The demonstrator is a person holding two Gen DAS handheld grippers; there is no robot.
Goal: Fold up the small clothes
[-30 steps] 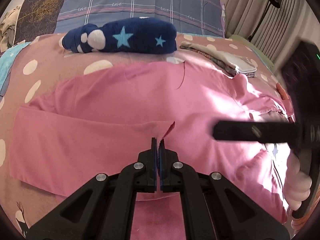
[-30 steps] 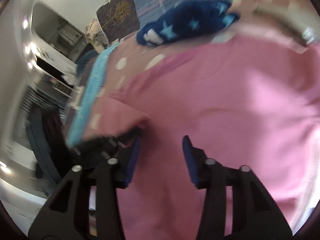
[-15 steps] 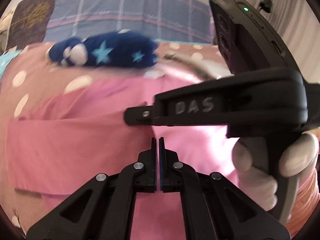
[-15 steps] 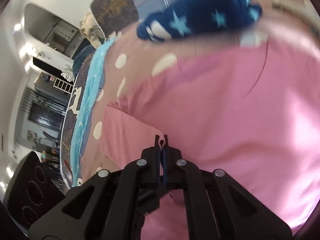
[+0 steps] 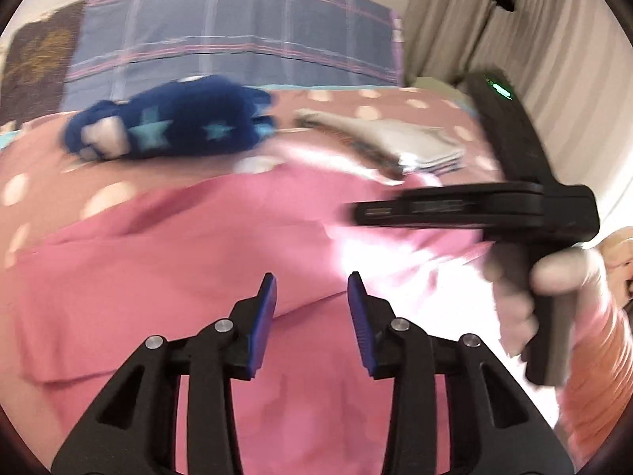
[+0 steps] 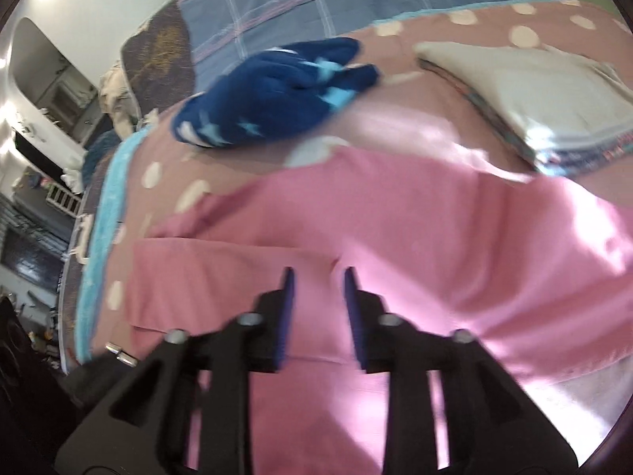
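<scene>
From the left wrist, the left gripper (image 5: 311,291) hangs with fingers apart over the pink garment (image 5: 166,261) spread on the bed (image 5: 47,182); the right gripper (image 5: 467,208) passes at right. From the right wrist, its fingers (image 6: 285,304) gape above the garment's folded near-left flap, holding nothing.

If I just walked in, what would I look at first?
Probably the big pink garment spread across the middle of the bed, right under both open grippers, the left gripper and the right gripper. Behind it lies a fuzzy navy bundle with pale blue stars. To the right of that sits a neat folded stack.
</scene>
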